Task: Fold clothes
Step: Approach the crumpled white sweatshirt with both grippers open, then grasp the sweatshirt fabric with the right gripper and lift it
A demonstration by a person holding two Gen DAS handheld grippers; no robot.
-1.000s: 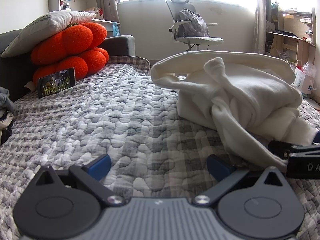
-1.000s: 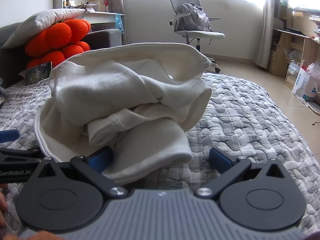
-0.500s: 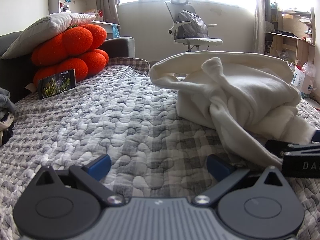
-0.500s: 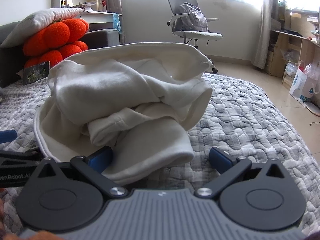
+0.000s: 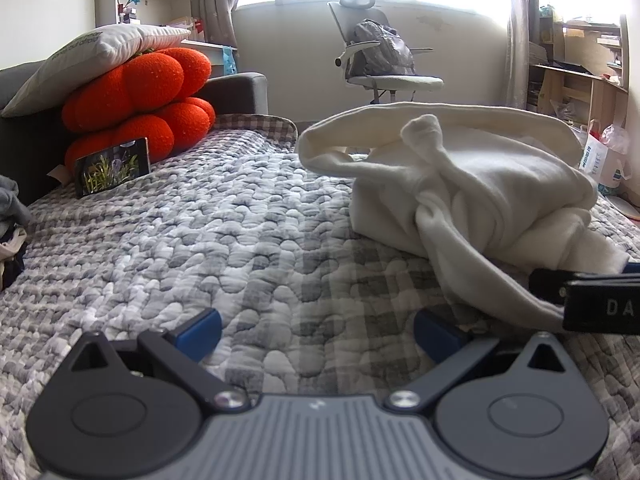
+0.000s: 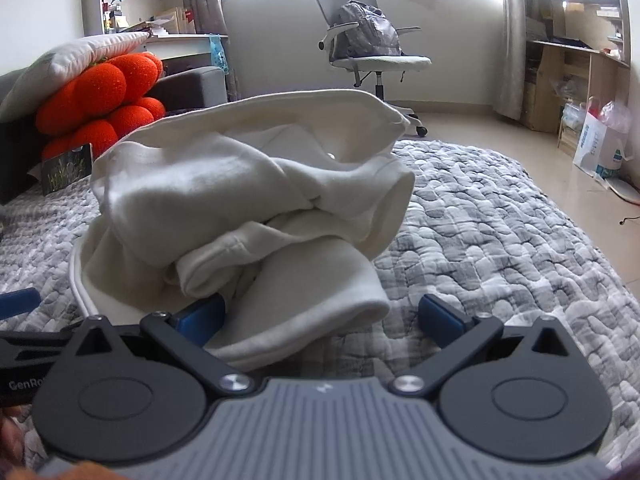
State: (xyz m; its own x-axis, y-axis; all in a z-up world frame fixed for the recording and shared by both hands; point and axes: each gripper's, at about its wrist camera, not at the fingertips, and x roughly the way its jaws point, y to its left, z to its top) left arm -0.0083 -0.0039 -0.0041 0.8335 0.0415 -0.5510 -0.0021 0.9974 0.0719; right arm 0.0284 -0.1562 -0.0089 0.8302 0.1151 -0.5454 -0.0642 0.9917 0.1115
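Two grippers sit low on the grey quilt (image 5: 224, 240) beside a crumpled cream garment (image 6: 248, 200). Left gripper (image 5: 316, 330), spread wide, holds nothing, left of the garment. Right gripper (image 6: 320, 316), also spread, has the garment's near fold lying between its fingers.

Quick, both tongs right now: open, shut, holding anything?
Left tongs: open, holding nothing, over the grey quilt.
Right tongs: open, not gripping; a fold of the cream garment lies between the fingers.
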